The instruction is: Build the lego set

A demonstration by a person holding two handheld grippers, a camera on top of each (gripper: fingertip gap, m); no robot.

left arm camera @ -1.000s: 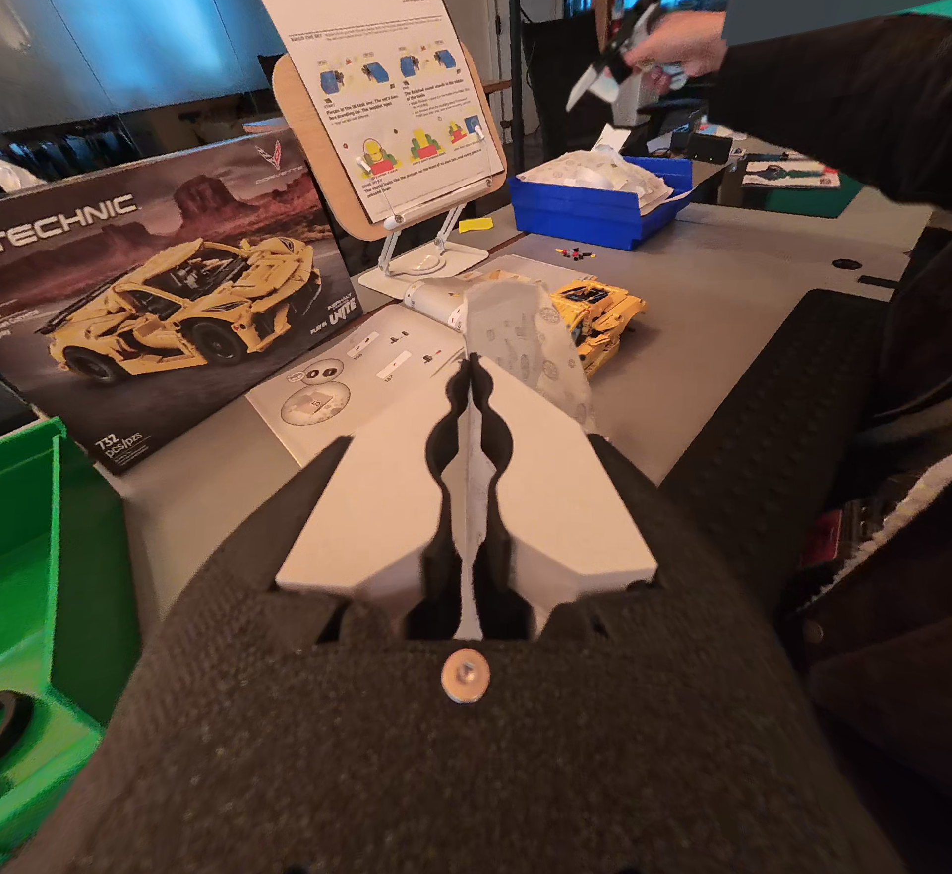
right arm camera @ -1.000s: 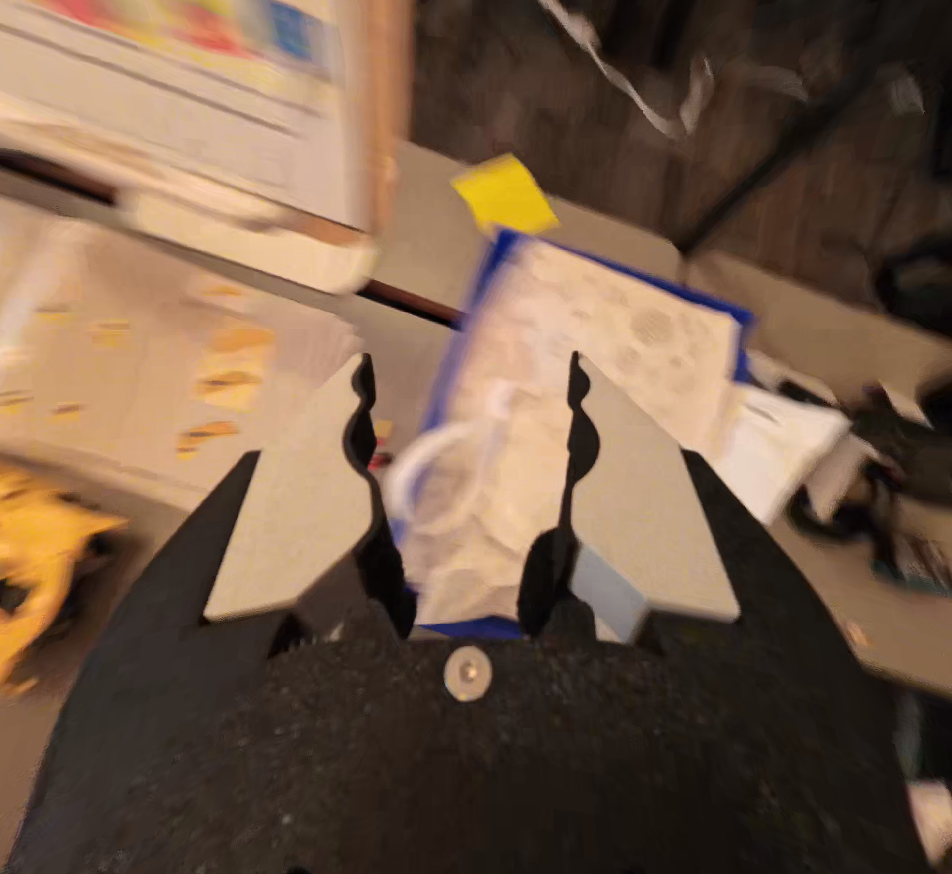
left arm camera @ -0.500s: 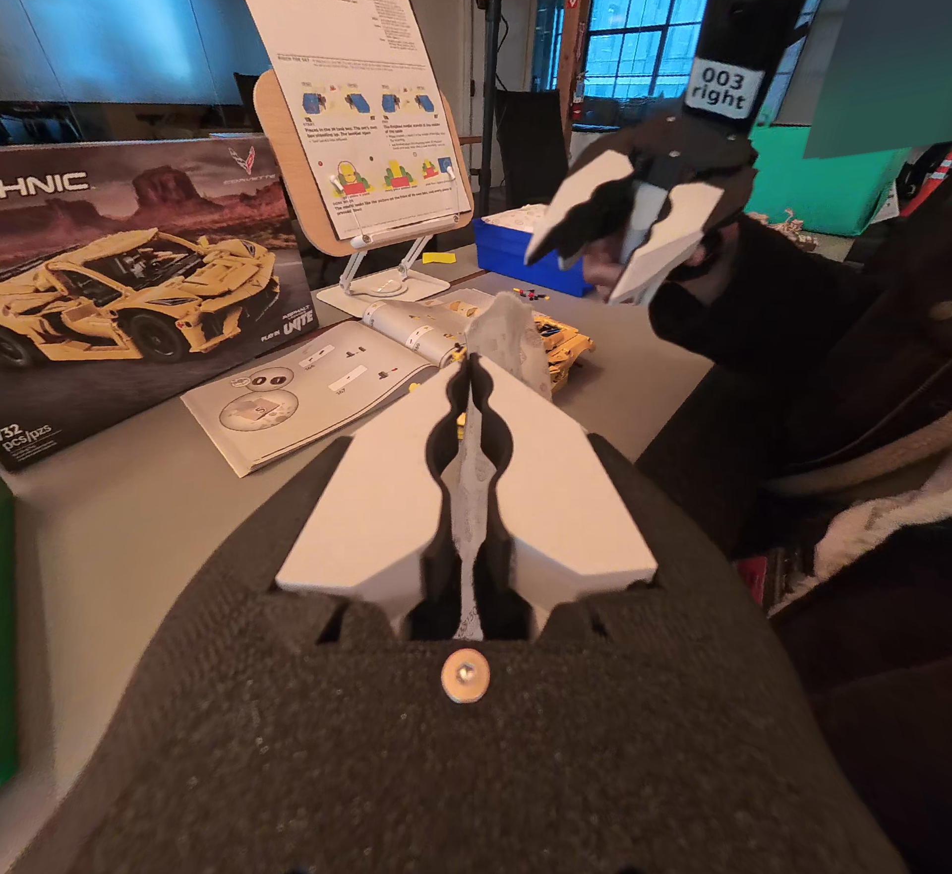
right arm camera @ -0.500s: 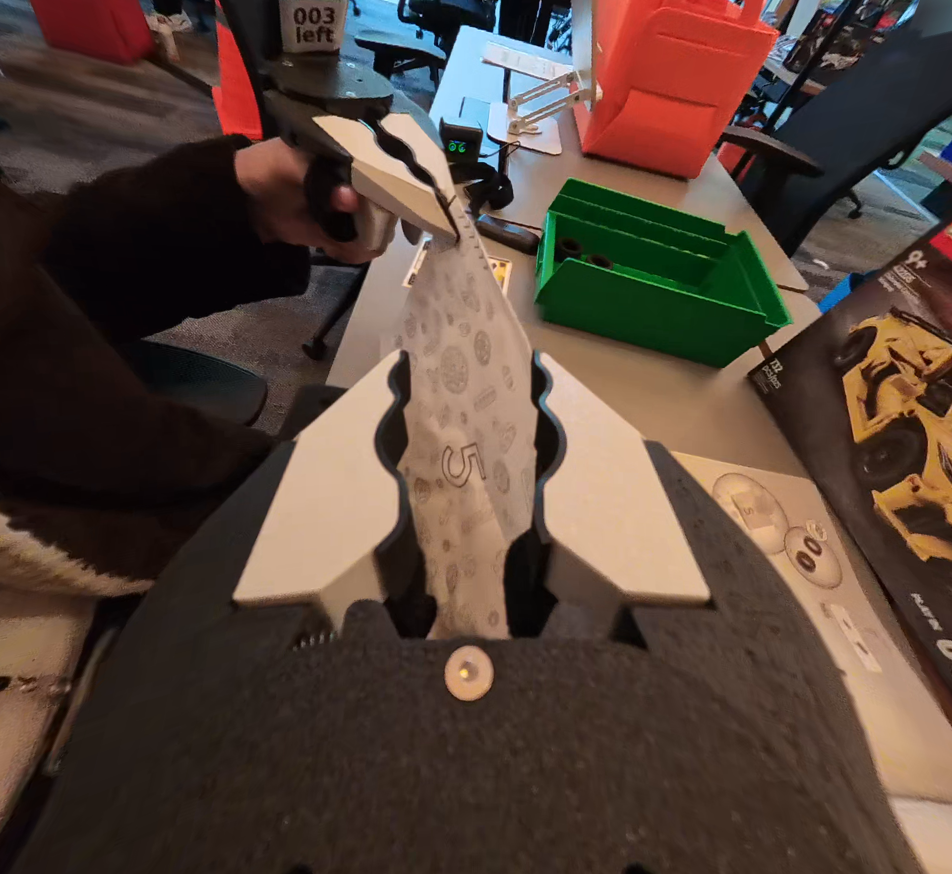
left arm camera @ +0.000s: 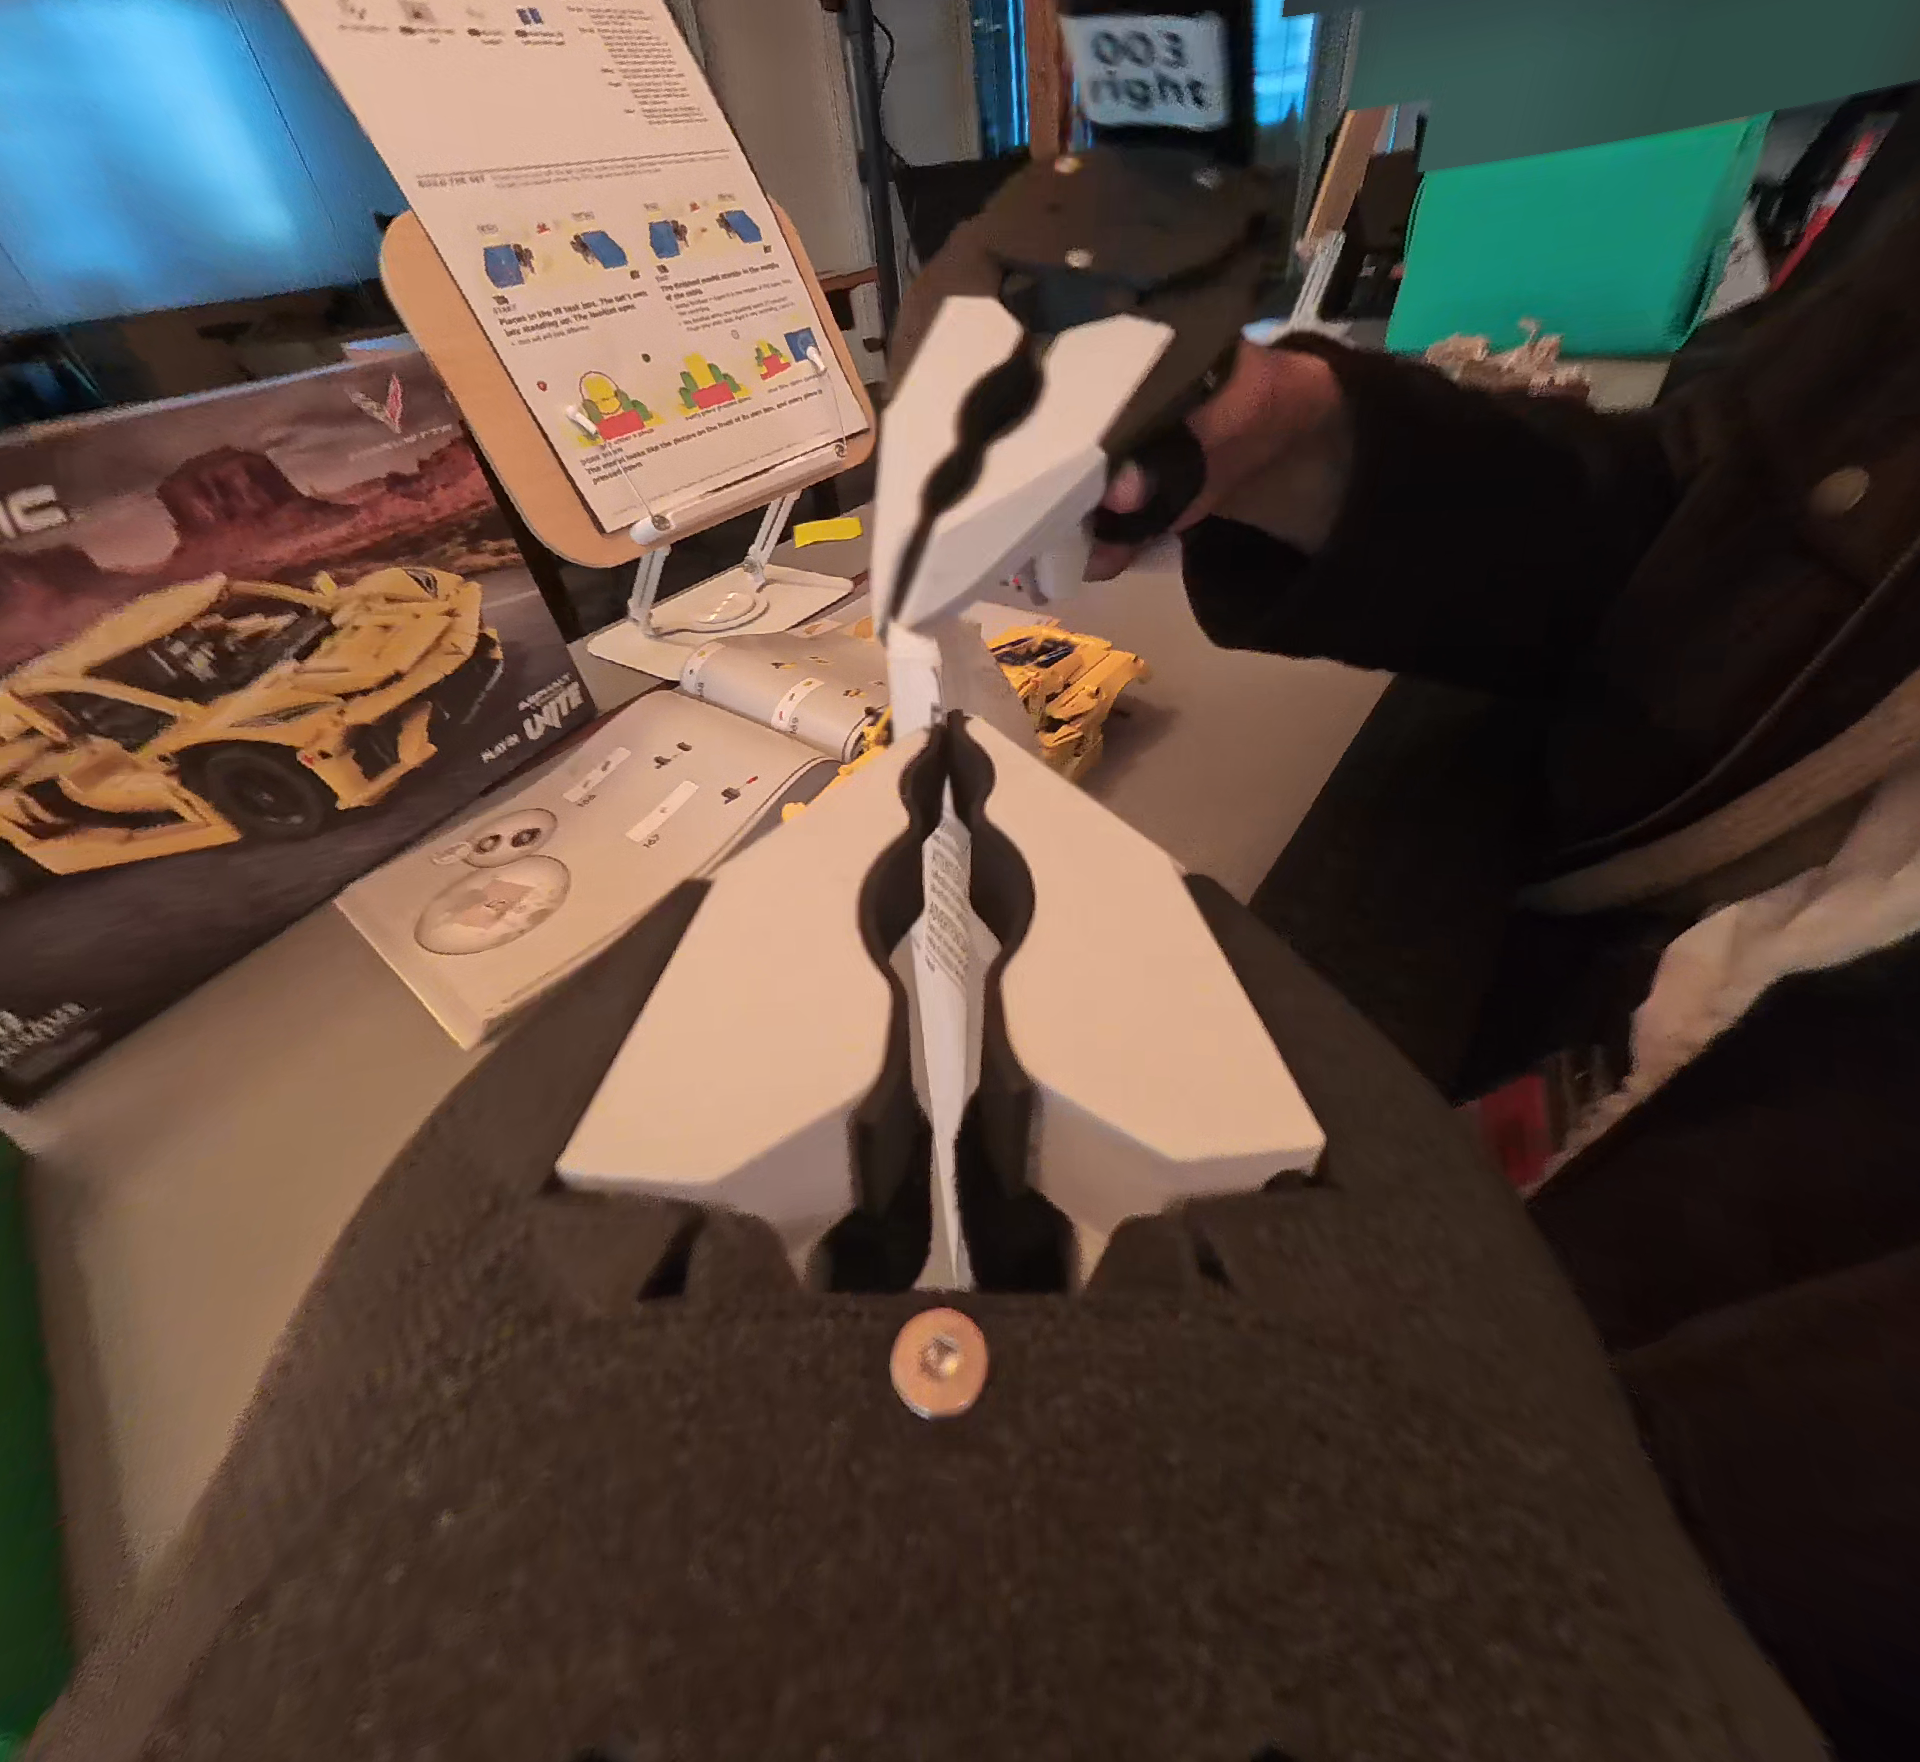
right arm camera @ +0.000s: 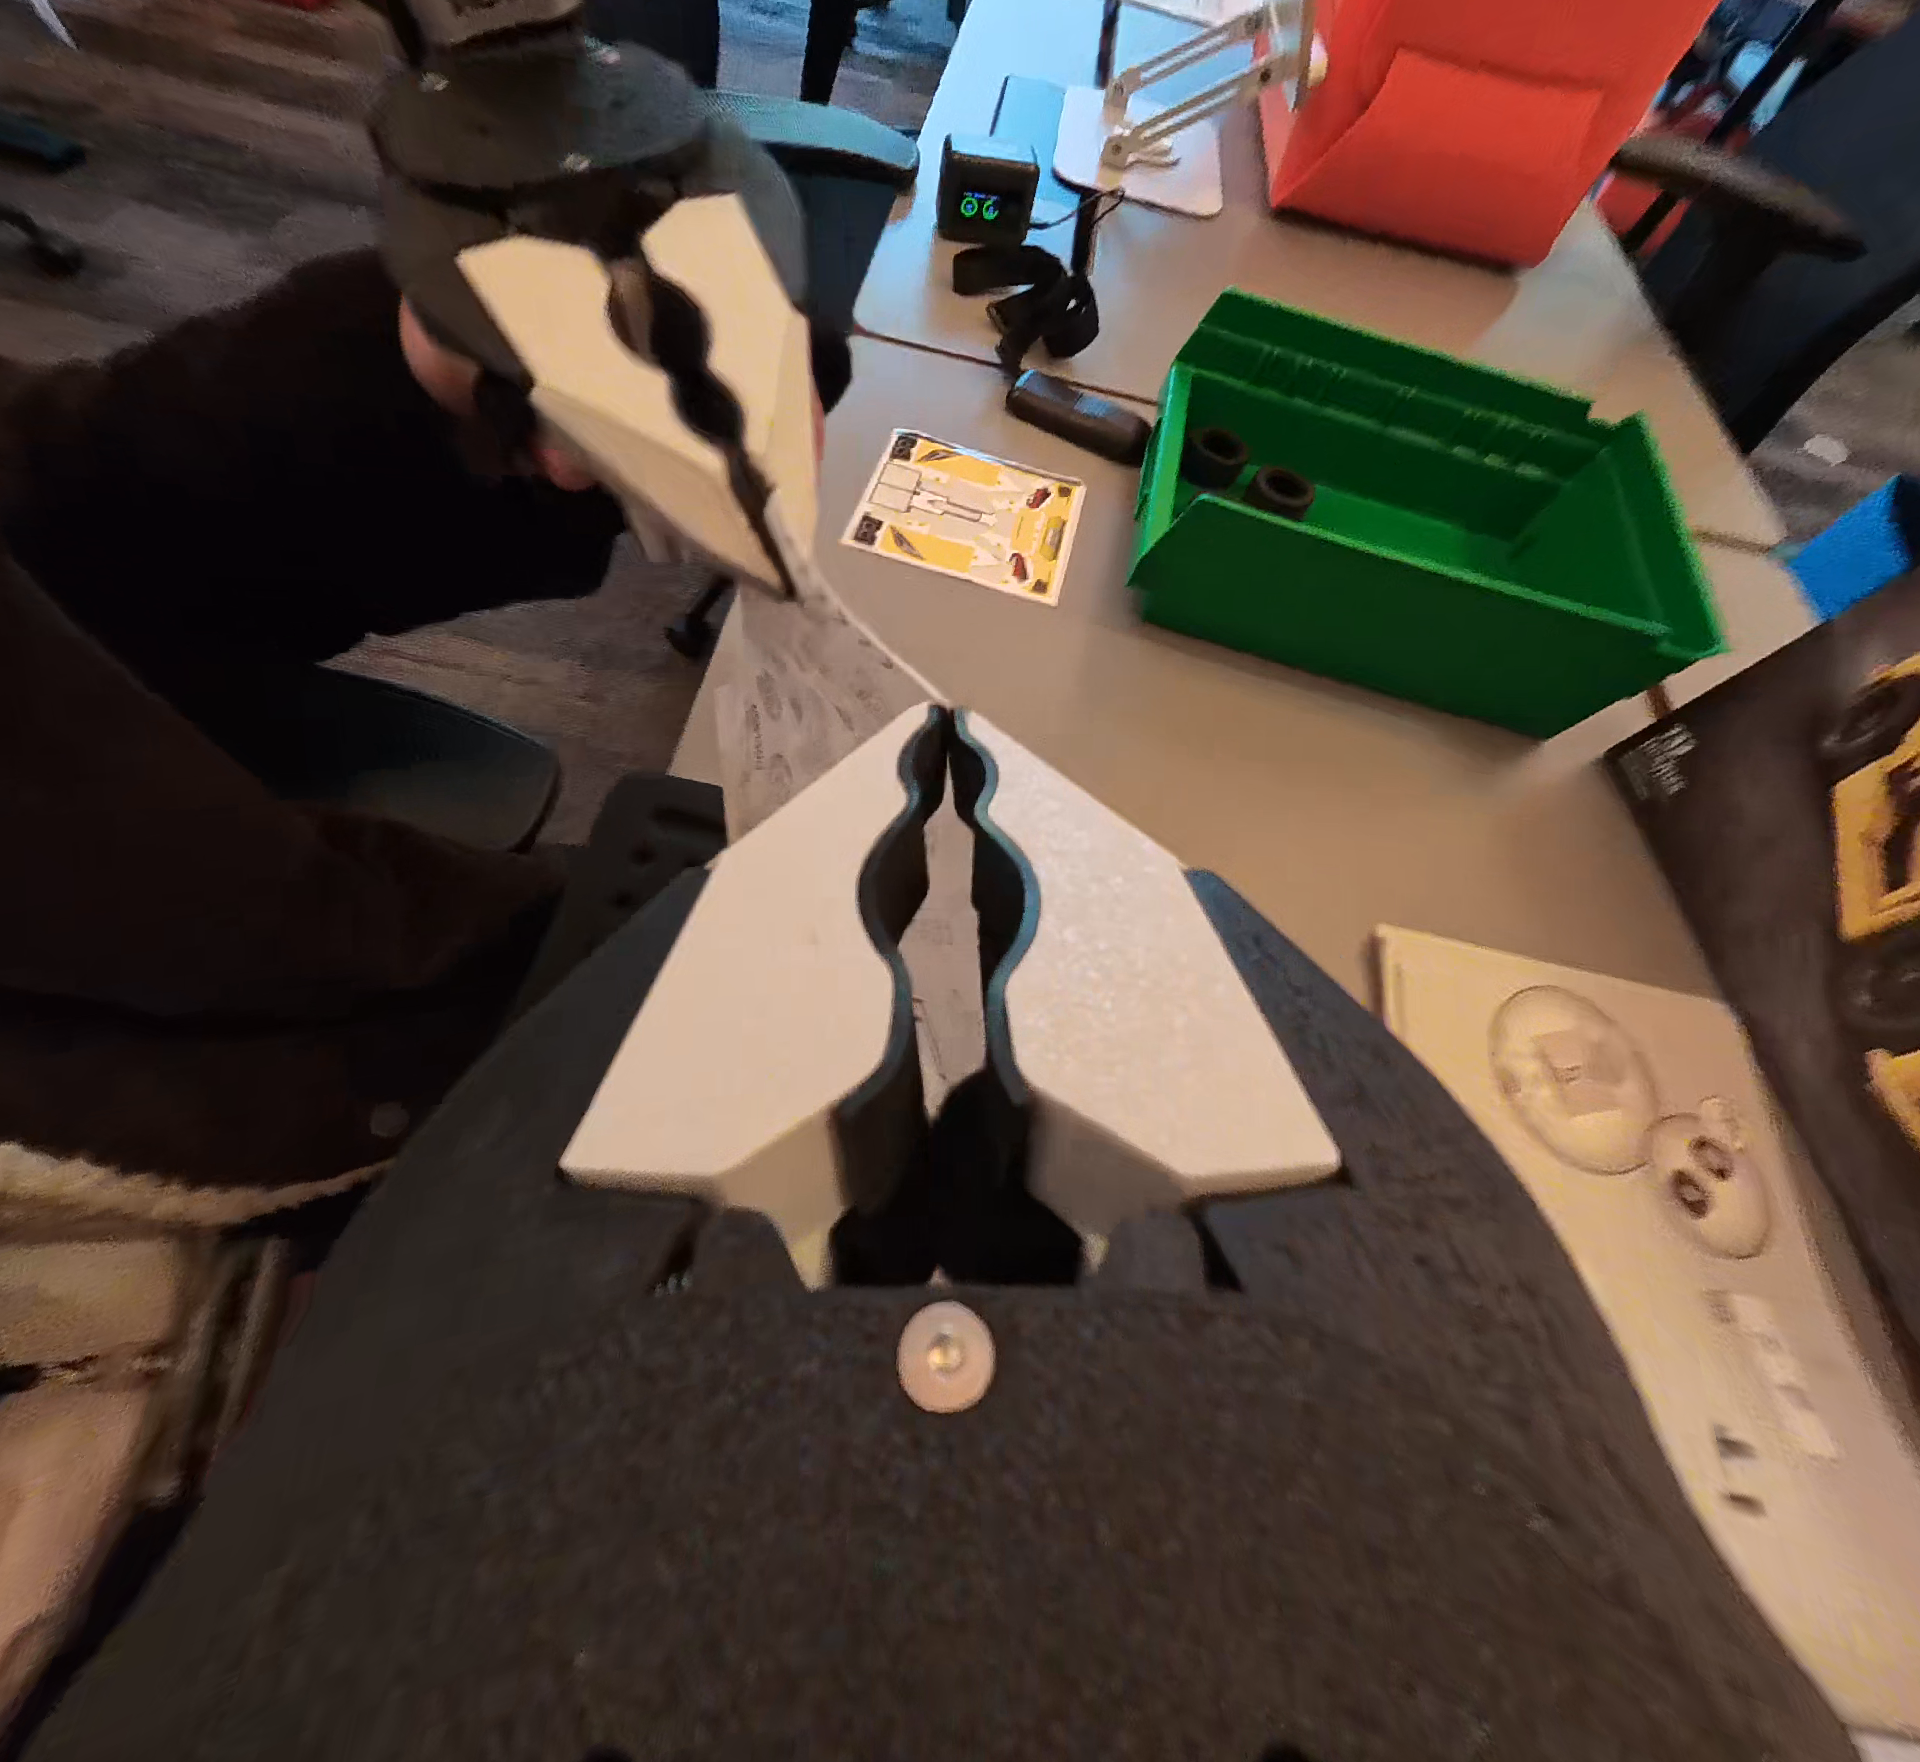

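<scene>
A white printed paper parts bag (left arm camera: pixel 943 933) hangs in the air between my two grippers. My left gripper (left arm camera: pixel 945 736) is shut on one edge of it. My right gripper (left arm camera: pixel 889 616) comes down from above and is shut on the bag's other edge, its tips close to the left gripper's tips. In the right wrist view, the right gripper (right arm camera: pixel 948 725) pinches the bag (right arm camera: pixel 800 684) and the left gripper (right arm camera: pixel 784 582) holds it from the upper left. The partly built yellow car (left arm camera: pixel 1075 673) sits on the grey table (left arm camera: pixel 260 1141) behind the bag.
An open instruction booklet (left arm camera: pixel 623 798), the set's box (left arm camera: pixel 239 673) and a sheet on a stand (left arm camera: pixel 582 258) lie to the left. A green bin (right arm camera: pixel 1403 569) holds black tyres (right arm camera: pixel 1218 457). A sticker sheet (right arm camera: pixel 966 517) and an orange bag (right arm camera: pixel 1455 50) are beyond. The left gripper's tips are roughly 4 cm from the right gripper's.
My right gripper swung from over the blue bin to the bag, then shut on it. My left gripper stayed shut on the bag and rose a little.
</scene>
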